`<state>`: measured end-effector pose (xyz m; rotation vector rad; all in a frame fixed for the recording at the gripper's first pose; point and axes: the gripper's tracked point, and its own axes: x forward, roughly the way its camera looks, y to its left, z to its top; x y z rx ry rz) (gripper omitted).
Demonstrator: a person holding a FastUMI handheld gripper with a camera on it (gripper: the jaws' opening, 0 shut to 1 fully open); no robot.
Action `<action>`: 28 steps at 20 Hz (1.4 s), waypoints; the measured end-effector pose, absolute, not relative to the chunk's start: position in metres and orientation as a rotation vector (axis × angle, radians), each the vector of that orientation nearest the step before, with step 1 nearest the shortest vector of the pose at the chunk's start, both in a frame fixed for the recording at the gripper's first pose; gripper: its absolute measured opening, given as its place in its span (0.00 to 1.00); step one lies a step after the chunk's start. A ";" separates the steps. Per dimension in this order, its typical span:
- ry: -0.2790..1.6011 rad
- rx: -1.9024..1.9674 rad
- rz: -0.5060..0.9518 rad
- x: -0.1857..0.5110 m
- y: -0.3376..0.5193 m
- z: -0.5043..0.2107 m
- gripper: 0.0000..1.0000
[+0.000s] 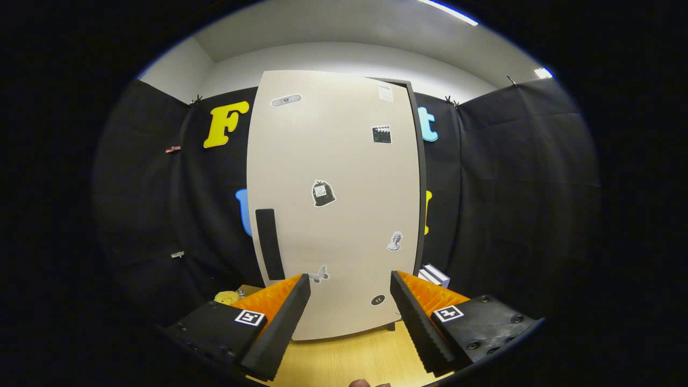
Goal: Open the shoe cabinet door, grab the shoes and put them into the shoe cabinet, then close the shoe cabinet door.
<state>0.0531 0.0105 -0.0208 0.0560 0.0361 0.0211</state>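
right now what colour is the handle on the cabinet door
Black: the handle is a tall dark strip on the beige cabinet door, clearest in the gripper view, beyond the open gripper.

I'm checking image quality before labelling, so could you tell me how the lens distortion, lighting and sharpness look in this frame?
Gripper view: fisheye bends the cabinet door so its straight sides bow outward; ceiling light falls evenly on it, brighter toward the top, without harsh glare; the stickers and black handle read sharp; the open gripper, holding nothing, looks oversized up close, with no motion blur.
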 end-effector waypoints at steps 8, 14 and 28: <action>0.027 0.053 0.036 0.054 0.016 -0.018 0.98; 0.010 0.048 0.038 0.052 0.016 -0.015 0.98; -0.009 0.033 0.049 0.052 0.015 -0.012 0.97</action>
